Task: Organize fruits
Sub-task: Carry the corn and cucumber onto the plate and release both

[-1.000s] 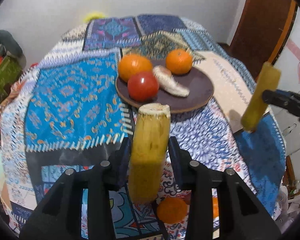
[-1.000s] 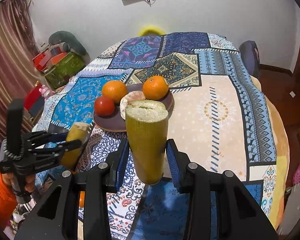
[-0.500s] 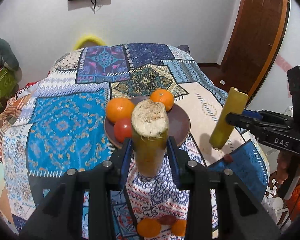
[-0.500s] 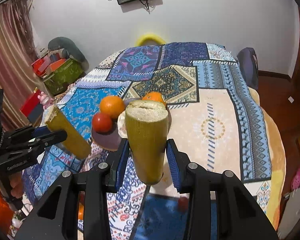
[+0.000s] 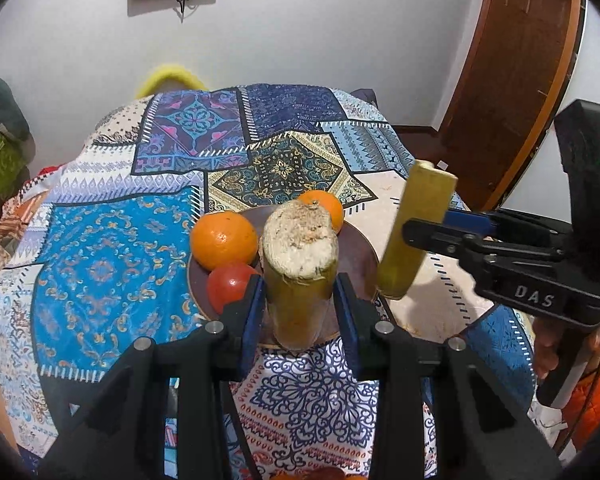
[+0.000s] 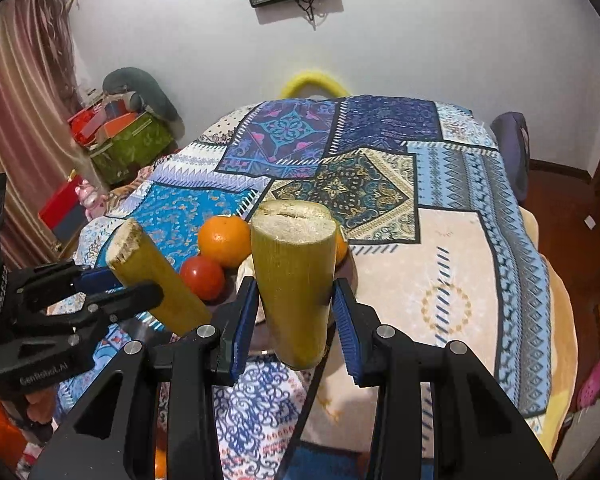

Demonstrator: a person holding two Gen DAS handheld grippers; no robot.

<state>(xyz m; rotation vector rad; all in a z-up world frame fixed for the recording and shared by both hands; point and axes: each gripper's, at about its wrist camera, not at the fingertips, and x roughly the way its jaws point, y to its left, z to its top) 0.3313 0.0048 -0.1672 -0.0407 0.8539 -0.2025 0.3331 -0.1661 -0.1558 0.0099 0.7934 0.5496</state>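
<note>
My left gripper [image 5: 300, 300] is shut on a yellow-green sugarcane piece [image 5: 298, 272], held upright above the near rim of a brown plate [image 5: 360, 256]. The plate holds two oranges [image 5: 223, 240], a red tomato [image 5: 230, 284] and a pale peeled piece mostly hidden behind the cane. My right gripper [image 6: 294, 312] is shut on a second sugarcane piece [image 6: 296, 280], held above the table to the right of the plate. It shows in the left wrist view [image 5: 414, 232]; the left cane shows in the right wrist view [image 6: 152, 276].
A patchwork cloth [image 5: 112, 240] covers the round table. More orange fruit peeks at the table's near edge [image 5: 320, 474]. A green box and clutter [image 6: 128, 140] stand at left, a wooden door [image 5: 512, 80] at right, a yellow chair back [image 6: 312, 80] behind the table.
Both grippers have lifted higher and pulled back with their cane pieces. The plate now lies lower and smaller in both views. The right cane has moved closer to the plate.
</note>
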